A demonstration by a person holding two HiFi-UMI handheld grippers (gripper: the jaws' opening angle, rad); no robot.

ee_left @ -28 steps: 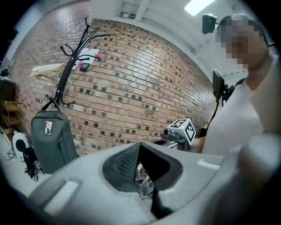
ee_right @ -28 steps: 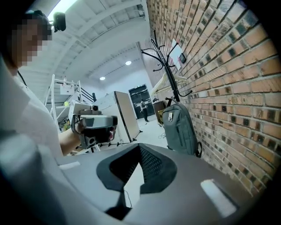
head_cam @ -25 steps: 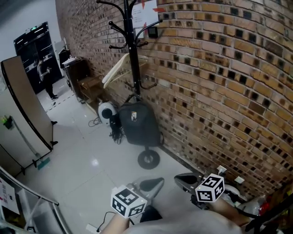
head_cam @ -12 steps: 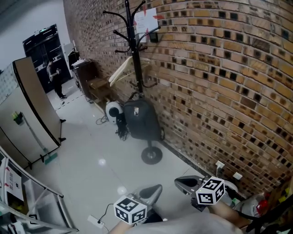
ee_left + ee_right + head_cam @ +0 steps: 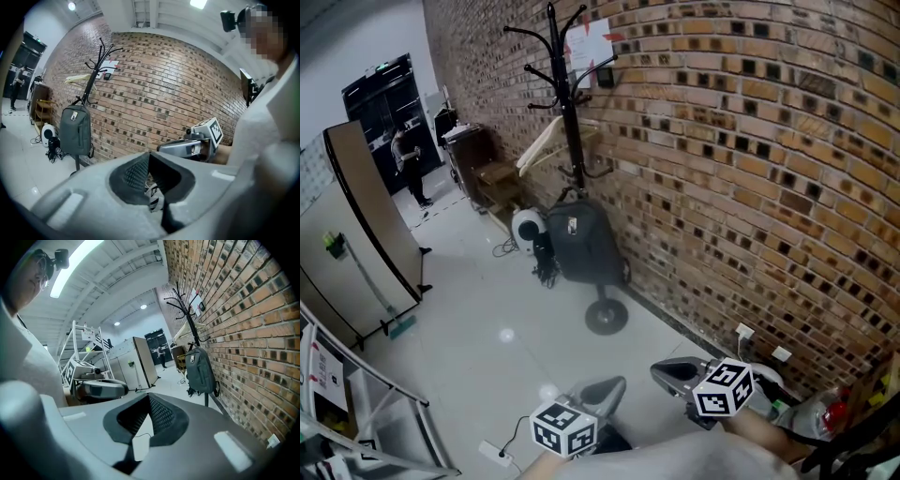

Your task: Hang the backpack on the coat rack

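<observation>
A dark grey backpack (image 5: 581, 246) hangs by its top loop on the black coat rack (image 5: 567, 103), which stands against the brick wall on a round base (image 5: 606, 317). In the left gripper view, backpack (image 5: 75, 131) and rack (image 5: 95, 68) are far off at the left. In the right gripper view the backpack (image 5: 200, 370) hangs at mid-right. My left gripper (image 5: 615, 384) and right gripper (image 5: 660, 369) are at the bottom, well short of the rack. Both are shut with nothing between the jaws, as seen at the left gripper (image 5: 149, 154) and the right gripper (image 5: 150, 397).
A white round appliance (image 5: 523, 226) with cables sits on the floor left of the backpack. Behind it are a wooden shelf (image 5: 494, 178) and a leaning pale board (image 5: 546, 142). A tall partition (image 5: 366, 220) stands at left and a metal frame (image 5: 366, 380) at lower left. A person (image 5: 406, 161) stands far back.
The rack and backpack look slightly farther off and more of the rack's top shows. Both grippers sit a little lower in the head view, still shut and empty.
</observation>
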